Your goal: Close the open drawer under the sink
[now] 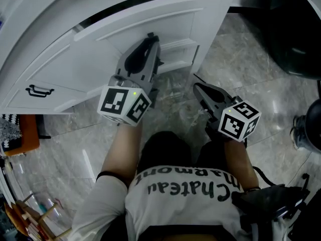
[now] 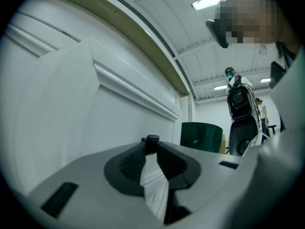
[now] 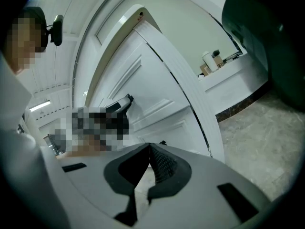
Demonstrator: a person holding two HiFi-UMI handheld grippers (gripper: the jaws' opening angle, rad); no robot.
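Observation:
The white drawer front [image 1: 150,21] under the sink stands slightly out from the cabinet, with a dark gap along its top edge. My left gripper [image 1: 151,37] points level at this front. Its tips [image 2: 151,140] are closed on a small black piece that looks like the drawer's handle. In the right gripper view the left gripper [image 3: 120,105] is against the panelled front [image 3: 143,80]. My right gripper [image 1: 196,84] hangs lower and to the right, off the cabinet. Its jaws [image 3: 149,146] are shut with nothing between them.
A second white drawer front with a black handle [image 1: 39,90] is at the left. The marble floor [image 1: 241,69] runs to the right, with a dark round object [image 1: 296,34] at the far right. An orange thing [image 1: 22,134] lies at the left. A green bin [image 2: 200,136] stands beyond the cabinet.

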